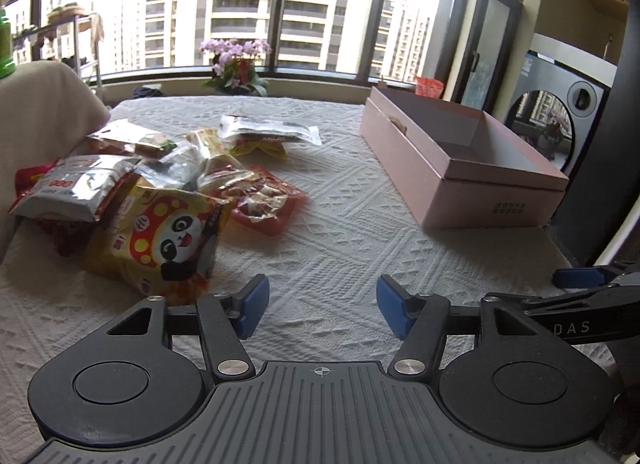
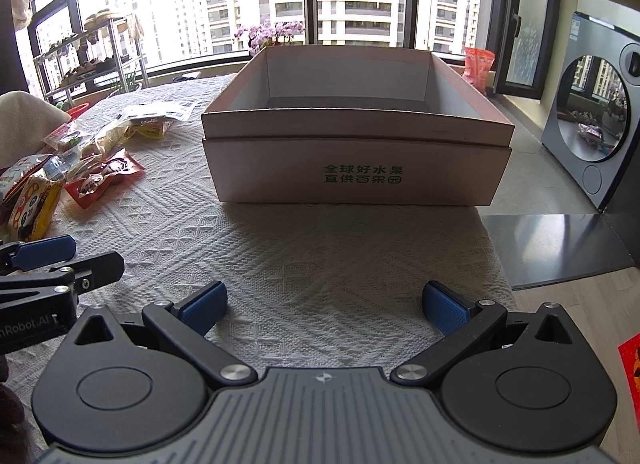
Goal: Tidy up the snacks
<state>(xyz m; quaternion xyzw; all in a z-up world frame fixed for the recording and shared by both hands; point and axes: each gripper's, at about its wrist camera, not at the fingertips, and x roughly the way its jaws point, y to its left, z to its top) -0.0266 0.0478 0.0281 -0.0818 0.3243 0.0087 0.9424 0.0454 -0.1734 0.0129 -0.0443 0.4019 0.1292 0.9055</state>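
- our left gripper hangs over the white tablecloth with its jaws apart and nothing between them.
- our right gripper is spread wide and empty too.
- the snack bags lie piled at the left.
- the pink box stands at the far right, top open.

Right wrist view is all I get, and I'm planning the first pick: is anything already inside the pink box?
Observer: The left wrist view looks into the pink box; the floor it shows holds no packets.
Operator: Is the left gripper free?
Observer: Yes, the left gripper is open, with nothing between its fingers.
Operator: Which packet is nearest to it?
Observer: The yellow panda packet, just ahead and to the left of its fingers.
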